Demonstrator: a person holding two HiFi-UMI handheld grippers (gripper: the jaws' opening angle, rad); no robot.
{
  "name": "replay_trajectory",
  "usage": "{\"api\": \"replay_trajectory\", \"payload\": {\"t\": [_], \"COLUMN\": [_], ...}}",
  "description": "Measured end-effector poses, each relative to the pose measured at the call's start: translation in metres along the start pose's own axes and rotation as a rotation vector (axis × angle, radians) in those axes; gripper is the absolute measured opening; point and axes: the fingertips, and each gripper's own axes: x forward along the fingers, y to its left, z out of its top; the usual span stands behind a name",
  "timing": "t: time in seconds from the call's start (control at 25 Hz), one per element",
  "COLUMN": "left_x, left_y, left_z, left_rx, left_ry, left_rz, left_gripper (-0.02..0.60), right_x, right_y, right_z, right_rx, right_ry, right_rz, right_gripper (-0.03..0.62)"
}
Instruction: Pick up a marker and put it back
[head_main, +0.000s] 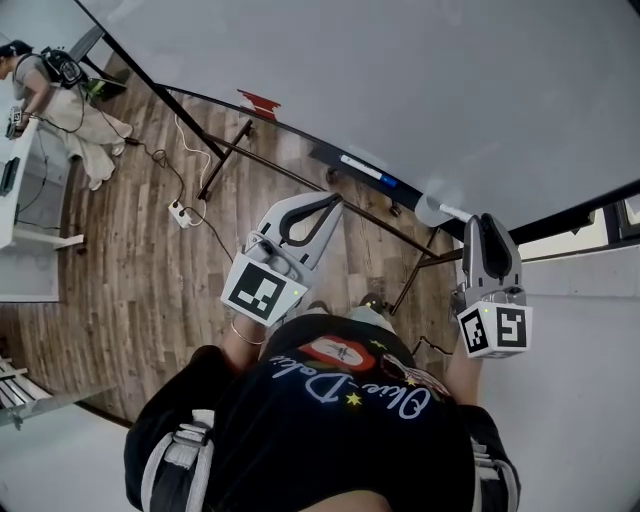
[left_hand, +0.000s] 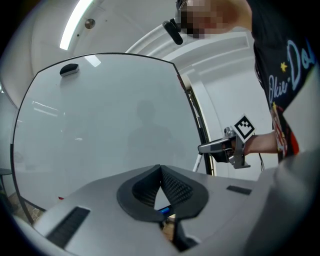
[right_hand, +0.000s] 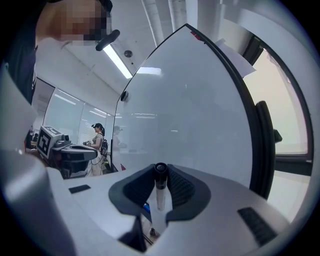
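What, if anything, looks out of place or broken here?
Nothing looks damaged or spilled. The marker sits straight between the right gripper jaws, and the whiteboard looks unmarked. Only a power strip with its cable lies loose on the floor.

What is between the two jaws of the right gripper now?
A marker with a black cap, clamped by the right gripper; the right gripper view shows it.

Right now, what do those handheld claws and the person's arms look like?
The left gripper and right gripper are smooth grey shells with black ribbed pads, each carrying a cube of black-and-white square markers. The person wears a black printed T-shirt and a bracelet.
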Motion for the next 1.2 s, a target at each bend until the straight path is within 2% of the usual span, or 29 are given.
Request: {"api": "replay_trajectory", "payload": {"t": [0.48,1.2], "left_x": [0.003,0.01], "left_y": [0.001,0.001], "left_z": [-0.004,-0.007], "left_rx": [-0.018,-0.023], "left_ry": [0.024,0.05], "left_rz": [0.015,0.031], "left_gripper": [0.003,0.003], "right_x": [0.007,0.022], "right_y": [-0.007,-0.007], "right_z": [-0.022,-0.051], "right_rx": [0.013,0.032], "right_ry": [0.057,0.102], "right_rz": [-0.017,0.015], "right_gripper": [0.072,0.072]}}
